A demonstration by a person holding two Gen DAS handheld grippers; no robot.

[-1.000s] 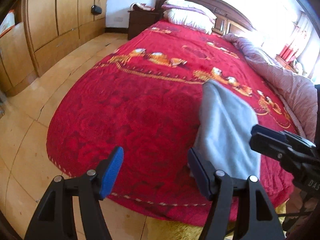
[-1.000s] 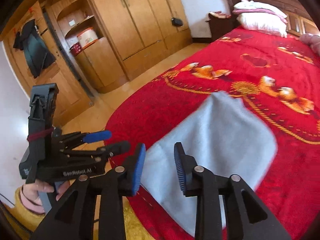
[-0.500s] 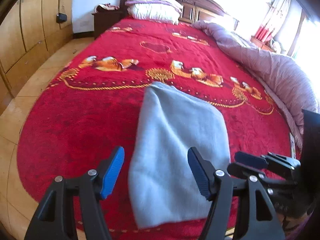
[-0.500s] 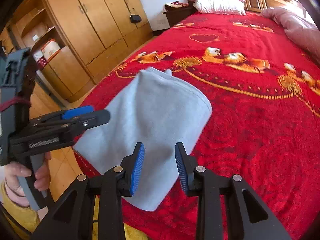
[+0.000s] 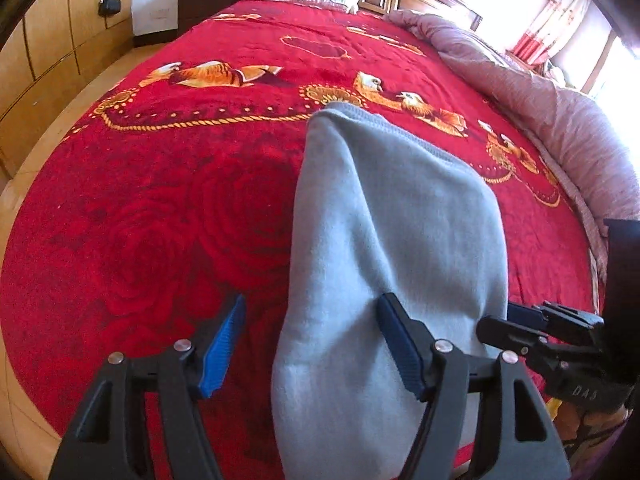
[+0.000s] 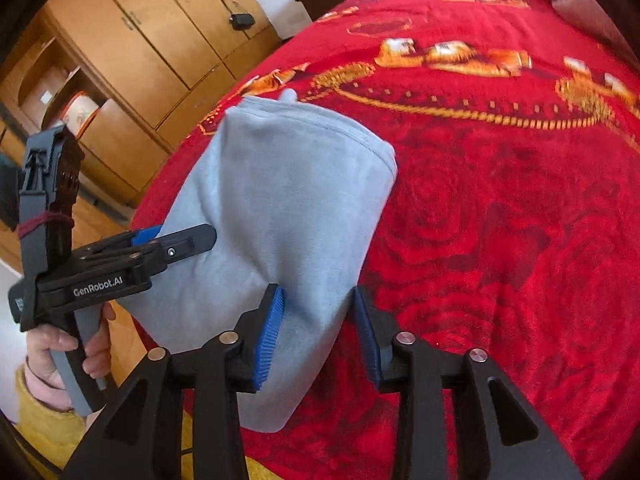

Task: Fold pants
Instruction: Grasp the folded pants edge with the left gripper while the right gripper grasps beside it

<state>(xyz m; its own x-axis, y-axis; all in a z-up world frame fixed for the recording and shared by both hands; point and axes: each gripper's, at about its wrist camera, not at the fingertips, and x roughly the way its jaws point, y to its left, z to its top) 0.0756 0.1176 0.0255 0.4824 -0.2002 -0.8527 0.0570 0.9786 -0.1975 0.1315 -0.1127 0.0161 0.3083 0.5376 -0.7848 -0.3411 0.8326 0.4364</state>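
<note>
Your right gripper point(image 6: 316, 334) sits low in the frame with its jaws apart, the blue pads point(image 6: 270, 336) straddling the near right corner of the pants point(image 6: 280, 208) — whether they touch the cloth is hard to tell. The pants lie folded, a grey slab on the red blanket point(image 6: 500, 208), near end at the bed's edge, far hem pointing toward the gold pattern. At left your left gripper point(image 6: 184, 240) comes in sideways, its tips over the pants' left edge, your hand point(image 6: 66, 346) wrapped on the grey handle. Behind it stands the wardrobe point(image 6: 132, 40) — doors closed, an open shelf beside them.
</note>
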